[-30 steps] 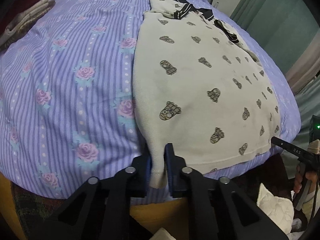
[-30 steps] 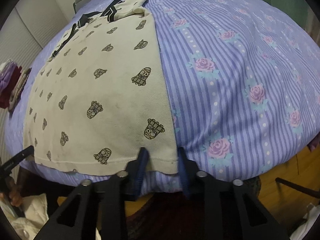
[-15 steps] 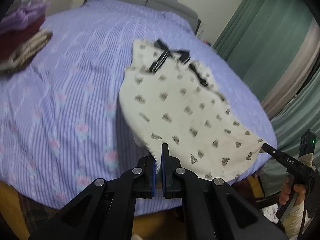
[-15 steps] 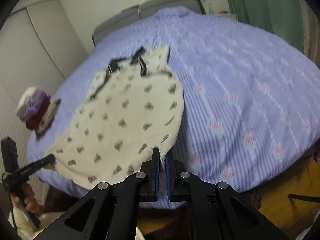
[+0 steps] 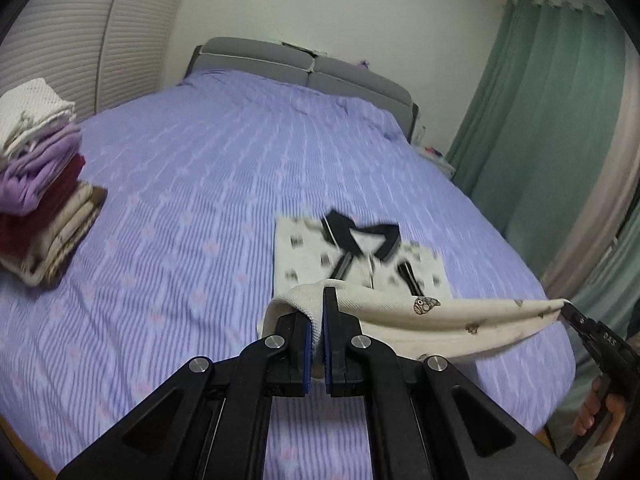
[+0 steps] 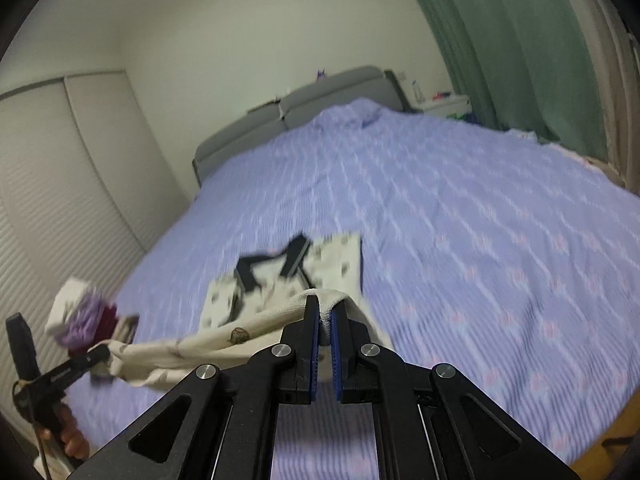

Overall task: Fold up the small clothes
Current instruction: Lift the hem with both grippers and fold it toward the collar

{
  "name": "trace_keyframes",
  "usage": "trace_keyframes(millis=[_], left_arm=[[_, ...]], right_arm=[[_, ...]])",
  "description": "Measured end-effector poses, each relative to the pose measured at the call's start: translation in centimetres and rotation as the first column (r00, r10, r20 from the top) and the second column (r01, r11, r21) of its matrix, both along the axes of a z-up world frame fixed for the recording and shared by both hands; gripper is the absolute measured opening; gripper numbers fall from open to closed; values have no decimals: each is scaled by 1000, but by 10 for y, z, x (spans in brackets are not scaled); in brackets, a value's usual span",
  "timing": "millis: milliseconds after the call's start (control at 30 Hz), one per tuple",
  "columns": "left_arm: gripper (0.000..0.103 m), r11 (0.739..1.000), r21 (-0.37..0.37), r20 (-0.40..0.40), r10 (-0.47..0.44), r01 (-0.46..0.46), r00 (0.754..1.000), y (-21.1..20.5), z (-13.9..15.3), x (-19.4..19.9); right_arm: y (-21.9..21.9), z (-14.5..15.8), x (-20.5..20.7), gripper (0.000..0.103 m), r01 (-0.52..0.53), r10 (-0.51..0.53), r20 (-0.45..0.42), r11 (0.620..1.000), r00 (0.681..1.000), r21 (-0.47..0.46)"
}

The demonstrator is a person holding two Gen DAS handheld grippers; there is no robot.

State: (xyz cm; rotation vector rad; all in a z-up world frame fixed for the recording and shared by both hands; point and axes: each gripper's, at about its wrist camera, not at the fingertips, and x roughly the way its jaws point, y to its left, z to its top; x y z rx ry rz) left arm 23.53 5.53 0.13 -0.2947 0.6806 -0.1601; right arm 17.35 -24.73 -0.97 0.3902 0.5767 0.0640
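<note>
Both grippers — left gripper (image 5: 323, 320), right gripper (image 6: 325, 330) — pinch the shirt (image 5: 400, 308) hem corners, lifted above the bed (image 5: 200, 200); the collar end lies ahead — hem stretched crosswise between them.

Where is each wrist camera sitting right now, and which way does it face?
Left wrist: behind the left gripper, facing up the bed to the headboard; the right gripper and its hand show at right.
Right wrist: behind the right gripper, same heading; the left gripper shows lower left.
Shared: the shirt held at its hem corners, and the folded stack.
</note>
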Motion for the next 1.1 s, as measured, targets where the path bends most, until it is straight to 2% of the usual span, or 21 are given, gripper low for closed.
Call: trace_keyframes(millis=[167, 267, 467, 833, 1100], left_arm=[[6, 1000, -14, -24, 13, -13, 1000, 1, 5, 50], [6, 999, -34, -60, 25, -27, 998, 2, -1, 81], [6, 999, -21, -120, 32, -35, 992, 1, -21, 130], [6, 999, 18, -258, 41, -37, 965, -3, -73, 200], [7, 999, 7, -350, 43, -43, 936, 0, -113, 234]], right_arm=[[-1, 14, 43, 6, 34, -34, 16, 999, 999, 8], [-1, 15, 73, 6, 40, -40, -6, 999, 999, -1], [-1, 7, 126, 6, 52, -54, -61, 998, 997, -41], [-4, -46, 212, 6, 48, -57, -211, 998, 976, -47], [-2, -87, 253, 6, 27, -47, -295, 997, 954, -72]])
